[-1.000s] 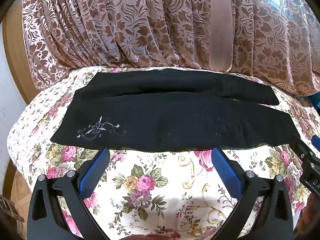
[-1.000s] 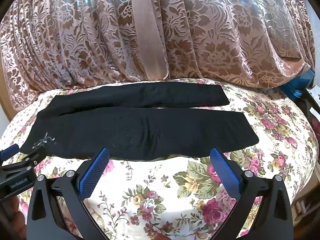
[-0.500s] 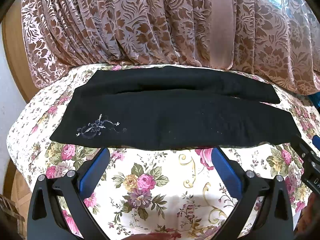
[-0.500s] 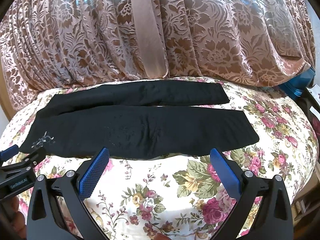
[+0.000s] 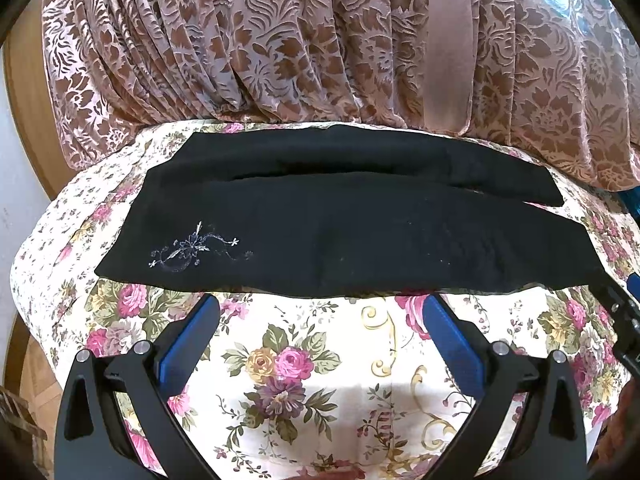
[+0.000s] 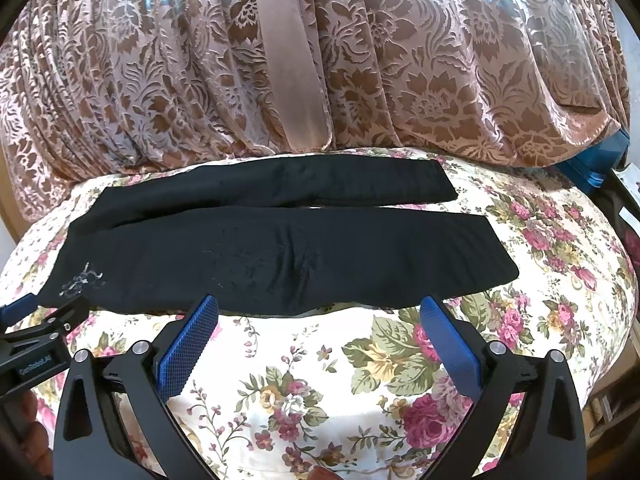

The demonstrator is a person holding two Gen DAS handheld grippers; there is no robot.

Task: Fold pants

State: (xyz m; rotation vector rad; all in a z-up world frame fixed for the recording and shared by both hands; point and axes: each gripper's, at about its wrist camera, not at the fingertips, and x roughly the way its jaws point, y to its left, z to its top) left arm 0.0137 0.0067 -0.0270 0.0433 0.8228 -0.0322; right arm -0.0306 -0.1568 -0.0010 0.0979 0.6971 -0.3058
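Black pants lie flat across a floral bedspread, legs side by side, running left to right. A pale embroidered motif sits near the left end. My left gripper is open and empty, its blue pads just short of the pants' near edge. My right gripper is also open and empty, just in front of the near leg of the pants. The leg ends lie to the right. Each gripper shows at the edge of the other's view: the right, the left.
A brown and pink patterned curtain hangs right behind the pants. A blue object sits at the far right by the curtain. The bed edge drops off at left and right.
Both grippers have crept slightly forward toward the pants' near edge. The pants have not moved.
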